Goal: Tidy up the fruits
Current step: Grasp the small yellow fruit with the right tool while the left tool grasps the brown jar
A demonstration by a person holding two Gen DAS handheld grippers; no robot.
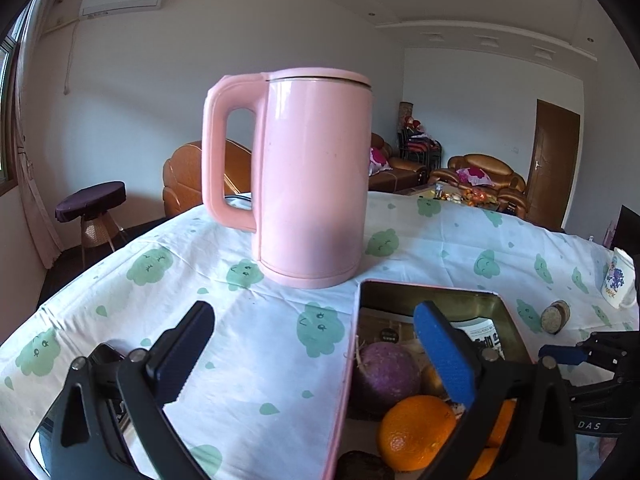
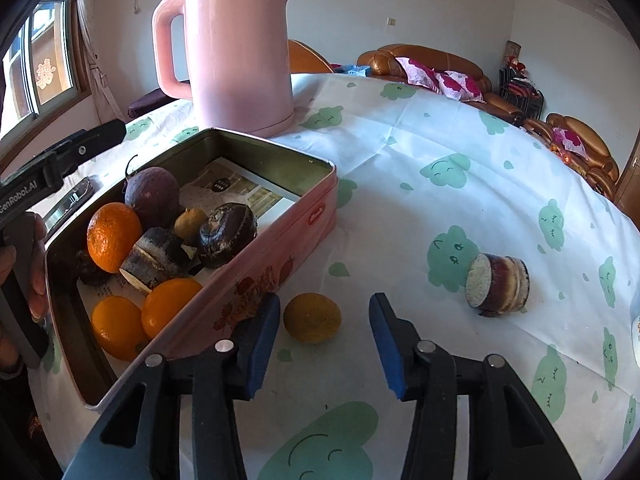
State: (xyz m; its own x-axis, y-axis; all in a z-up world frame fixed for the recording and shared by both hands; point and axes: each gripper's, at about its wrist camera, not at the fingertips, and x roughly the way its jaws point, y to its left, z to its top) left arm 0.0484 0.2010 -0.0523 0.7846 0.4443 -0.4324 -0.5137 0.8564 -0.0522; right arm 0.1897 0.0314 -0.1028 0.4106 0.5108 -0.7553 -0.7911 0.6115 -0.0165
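A pink tin box (image 2: 280, 236) on the table holds oranges (image 2: 114, 236), a purple round fruit (image 2: 154, 196), dark water chestnuts (image 2: 228, 232) and a cut cane piece. A yellow-green fruit (image 2: 312, 318) lies on the cloth just outside the box, right in front of my right gripper (image 2: 324, 344), which is open and empty. A cut sugarcane piece (image 2: 498, 284) lies farther right. My left gripper (image 1: 320, 356) is open and empty, straddling the box's left wall (image 1: 346, 380), with an orange (image 1: 416, 432) and the purple fruit (image 1: 384, 372) below its right finger.
A pink kettle (image 1: 312, 176) stands behind the box. A white mug (image 1: 618, 280) sits at the table's right edge. A phone (image 1: 100, 400) lies under my left gripper. The tablecloth (image 2: 440, 140) has green cloud prints. Sofas and a stool stand beyond.
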